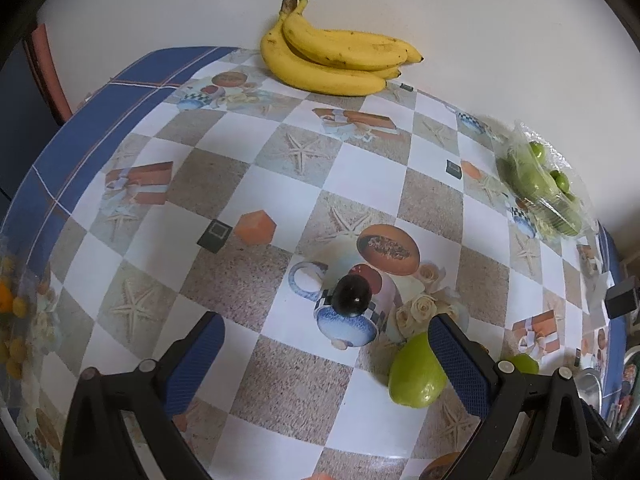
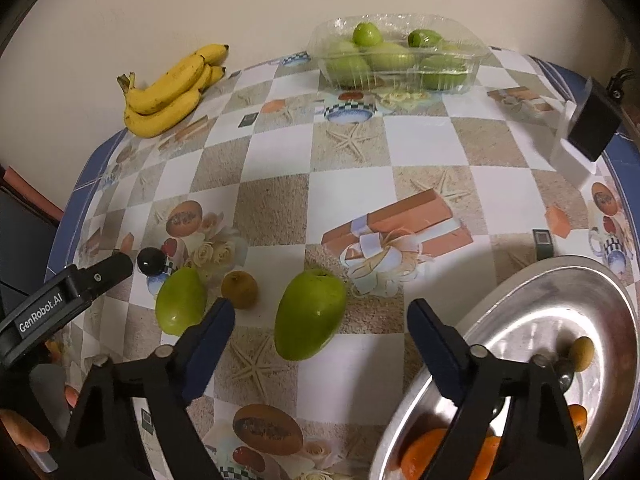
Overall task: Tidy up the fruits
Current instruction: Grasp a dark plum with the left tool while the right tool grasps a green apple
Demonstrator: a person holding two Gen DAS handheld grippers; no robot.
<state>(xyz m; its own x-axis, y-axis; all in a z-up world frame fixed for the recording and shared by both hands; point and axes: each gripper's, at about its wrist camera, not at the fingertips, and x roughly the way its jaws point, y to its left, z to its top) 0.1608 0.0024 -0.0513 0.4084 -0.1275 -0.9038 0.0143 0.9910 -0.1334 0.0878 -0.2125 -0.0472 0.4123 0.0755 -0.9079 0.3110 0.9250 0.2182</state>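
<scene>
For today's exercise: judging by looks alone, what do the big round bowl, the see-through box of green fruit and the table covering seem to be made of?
Round silver bowl: probably metal, aluminium or steel, with a brushed, dull-shiny finish that shows blurred reflections.
Clear ribbed box of green fruit: thin transparent plastic, glossy, with crinkled glints.
Checked tablecloth with printed starfish and gift boxes: likely vinyl or oilcloth, smooth, with a faint sheen; the weave cannot be seen.

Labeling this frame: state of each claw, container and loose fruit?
Left claw: open, empty.
Right claw: open around mango, not gripping.
Second mango: loose on table.
Kiwi: loose.
Grape: loose.
Clamshell: open, holding green fruit.
Tray: part filled.
Bananas: bunched.
</scene>
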